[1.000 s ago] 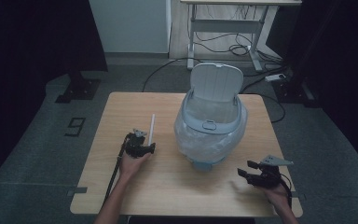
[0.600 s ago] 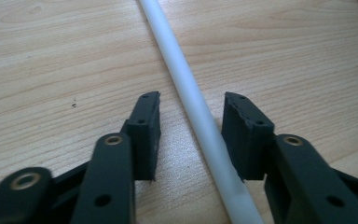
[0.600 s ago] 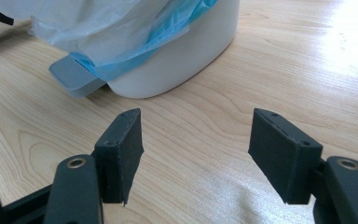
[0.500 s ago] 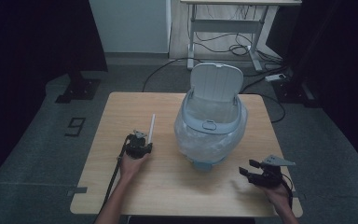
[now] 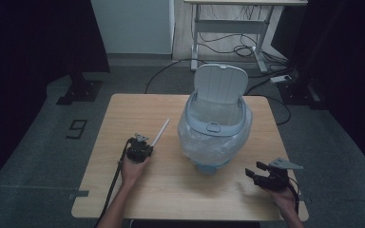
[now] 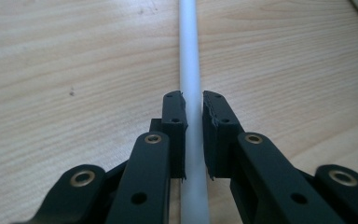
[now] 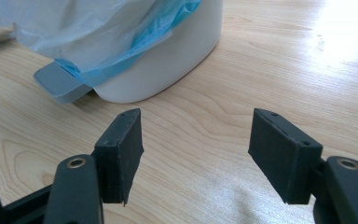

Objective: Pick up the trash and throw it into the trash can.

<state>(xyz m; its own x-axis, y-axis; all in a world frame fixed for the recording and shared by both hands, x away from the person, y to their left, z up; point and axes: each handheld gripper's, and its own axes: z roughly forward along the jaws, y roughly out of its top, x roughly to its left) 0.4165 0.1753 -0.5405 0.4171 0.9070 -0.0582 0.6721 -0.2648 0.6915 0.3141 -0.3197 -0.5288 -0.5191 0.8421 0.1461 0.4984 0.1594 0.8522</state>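
We see the left gripper (image 6: 193, 140) has just closed its jaws, pinching the white tube (image 6: 189, 70) lengthwise between them on the table (image 6: 74, 56).

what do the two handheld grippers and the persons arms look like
Both are black. The left gripper has flat jointed link arms with brass-ringed pivot holes, blocky ridged pads, and a dark cable trailing toward the table edge in the high view. The right gripper has wedge-shaped pads and a grey three-cornered plate on top. Forearms are bare, no sleeves visible.

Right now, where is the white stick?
In the high view the stick lies on the table's left half, just left of the bin, its near end between the left gripper's jaws.
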